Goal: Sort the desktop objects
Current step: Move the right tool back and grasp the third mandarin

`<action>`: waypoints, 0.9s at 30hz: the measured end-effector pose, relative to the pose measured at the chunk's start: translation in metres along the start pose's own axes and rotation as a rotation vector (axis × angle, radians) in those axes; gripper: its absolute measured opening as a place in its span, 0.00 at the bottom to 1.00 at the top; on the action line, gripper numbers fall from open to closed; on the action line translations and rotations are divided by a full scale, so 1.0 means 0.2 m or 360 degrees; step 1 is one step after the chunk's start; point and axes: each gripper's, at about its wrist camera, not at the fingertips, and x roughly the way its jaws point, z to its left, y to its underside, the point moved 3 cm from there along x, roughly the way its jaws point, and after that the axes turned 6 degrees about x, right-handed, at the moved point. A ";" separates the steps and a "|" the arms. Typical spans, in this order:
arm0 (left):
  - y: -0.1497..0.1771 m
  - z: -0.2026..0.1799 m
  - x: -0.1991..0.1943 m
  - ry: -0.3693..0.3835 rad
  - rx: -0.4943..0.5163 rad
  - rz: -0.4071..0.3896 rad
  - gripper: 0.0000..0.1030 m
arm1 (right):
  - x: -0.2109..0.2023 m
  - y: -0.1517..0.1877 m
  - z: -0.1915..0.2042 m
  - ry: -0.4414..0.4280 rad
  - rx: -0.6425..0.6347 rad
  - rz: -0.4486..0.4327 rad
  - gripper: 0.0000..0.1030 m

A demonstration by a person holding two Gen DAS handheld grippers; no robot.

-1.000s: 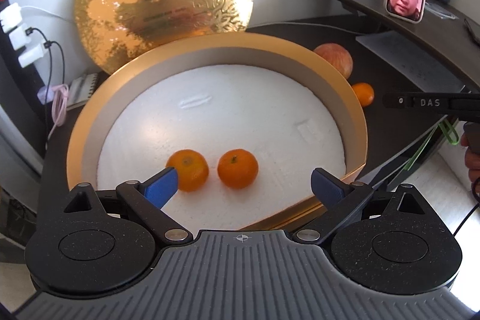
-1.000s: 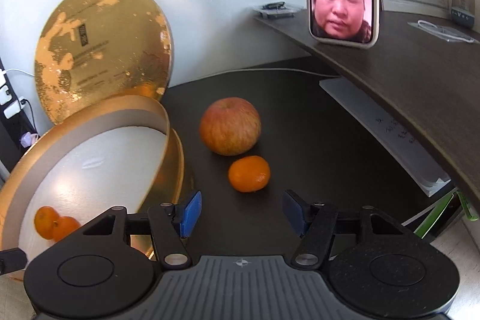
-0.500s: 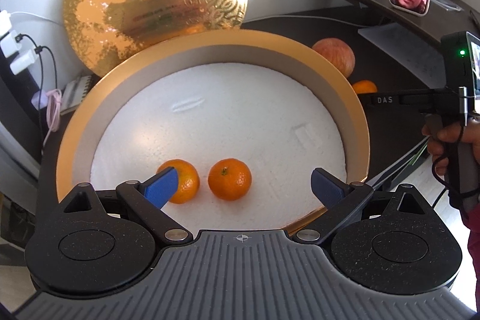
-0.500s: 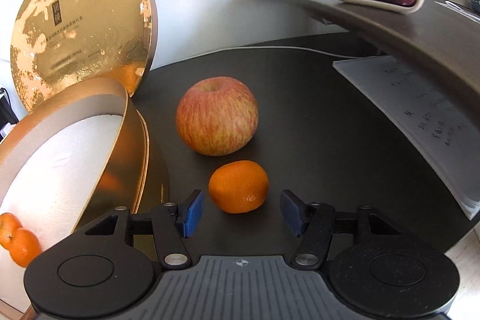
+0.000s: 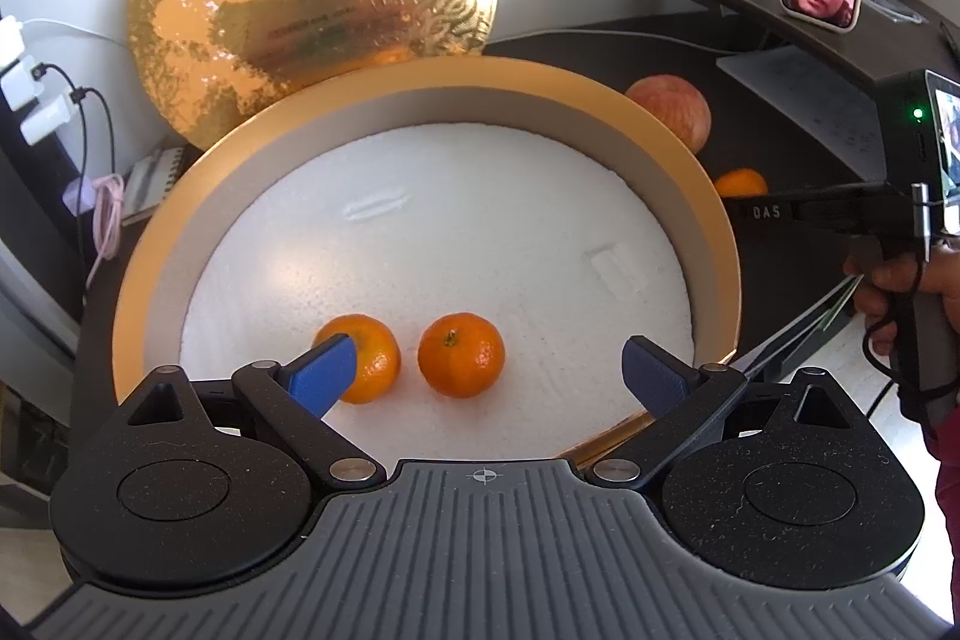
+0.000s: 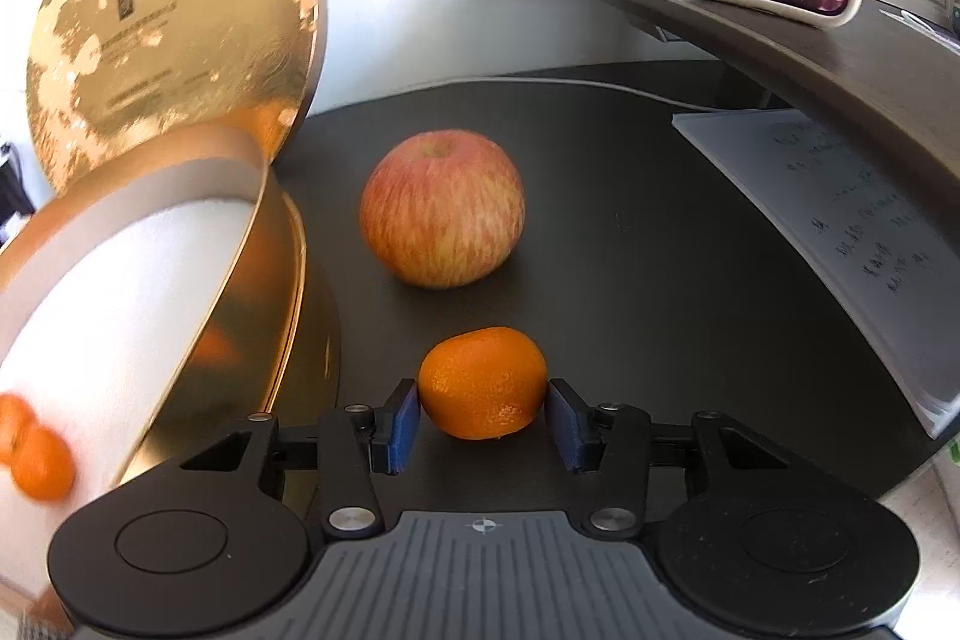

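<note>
My left claw (image 5: 486,370) has a grey ribbed body with a small crosshair mark at its front edge. Two round black speckled housings flank it, each with a triangular cut-out, and black link arms run forward on silver pivot screws to blue pads (image 5: 324,370). My right claw (image 6: 483,421) is built the same way, with darker blue ribbed fingertips (image 6: 403,424). Seen from the left camera, it is a black pistol-grip tool lettered "DAS", with a green light, a small screen and a black cable. My right hand (image 5: 900,292) shows a dark red sleeve.
</note>
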 end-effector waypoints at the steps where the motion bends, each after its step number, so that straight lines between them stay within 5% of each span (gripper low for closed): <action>1: 0.00 0.00 0.00 0.0005 0.0001 -0.0003 0.95 | -0.01 0.01 0.00 0.0005 -0.0022 0.0014 0.45; 10: 0.03 0.02 -0.04 0.0006 -0.0024 -0.0017 0.95 | -0.18 0.07 0.01 0.0108 -0.0165 0.0067 0.45; 27: 0.06 0.04 -0.03 0.0024 -0.0050 -0.0001 0.95 | -0.10 0.07 0.03 0.0089 -0.0180 0.0064 0.44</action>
